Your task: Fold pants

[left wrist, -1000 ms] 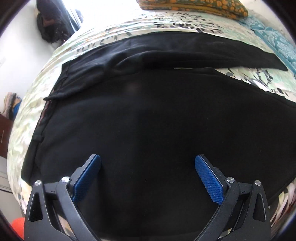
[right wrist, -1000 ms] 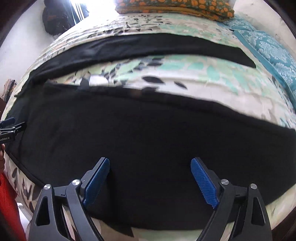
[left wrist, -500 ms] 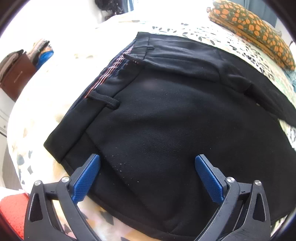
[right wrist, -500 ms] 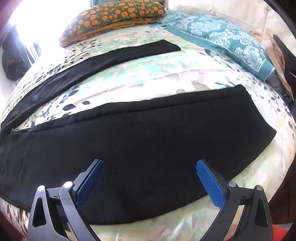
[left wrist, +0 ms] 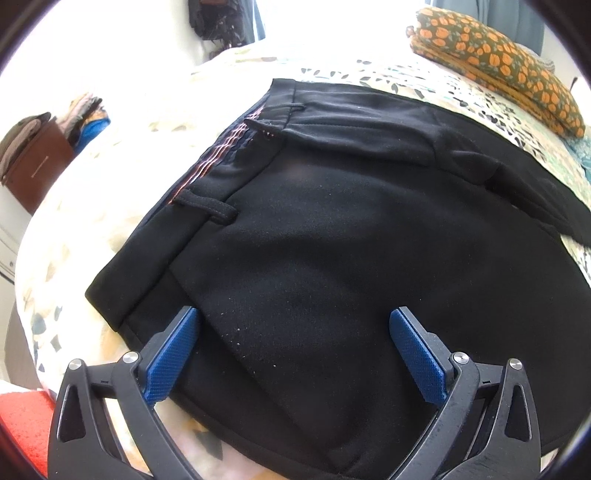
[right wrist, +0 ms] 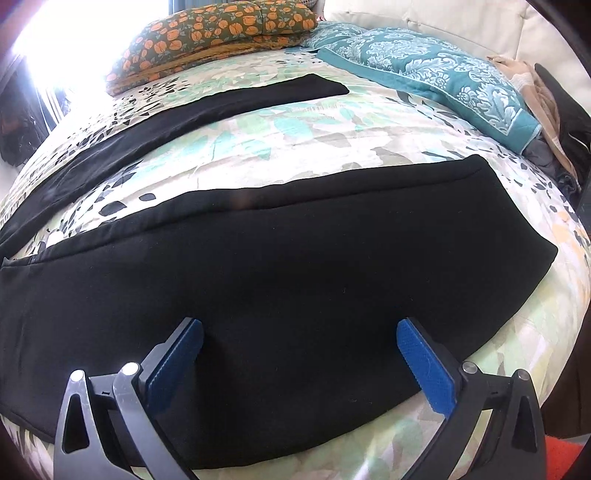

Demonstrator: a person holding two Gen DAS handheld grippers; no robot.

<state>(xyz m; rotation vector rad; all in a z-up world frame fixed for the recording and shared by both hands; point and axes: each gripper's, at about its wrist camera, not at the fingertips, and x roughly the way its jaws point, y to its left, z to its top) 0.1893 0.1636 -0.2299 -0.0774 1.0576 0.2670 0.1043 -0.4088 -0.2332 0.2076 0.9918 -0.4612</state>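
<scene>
Left wrist view: left gripper [left wrist: 293, 354] jaws spread wide, nothing pinched. Black pants [left wrist: 332, 240] lie flat on the bed [left wrist: 122, 177]; waistband corner just ahead of the left jaw, belt loop [left wrist: 207, 206] further ahead.

Right wrist view: right gripper [right wrist: 299, 363] jaws opening, near full spread, pads clear of cloth. Near leg runs under and ahead of the jaws, hem [right wrist: 524, 221] off past the right jaw; far leg [right wrist: 184, 114] well apart beyond.

Judgement: pinch the near edge at waist and hem together, lift evenly, lay onto the far leg.

Leaf-print bedsheet [right wrist: 295, 133]; orange floral pillow [right wrist: 214, 33], teal pillow [right wrist: 436, 70] beyond.
</scene>
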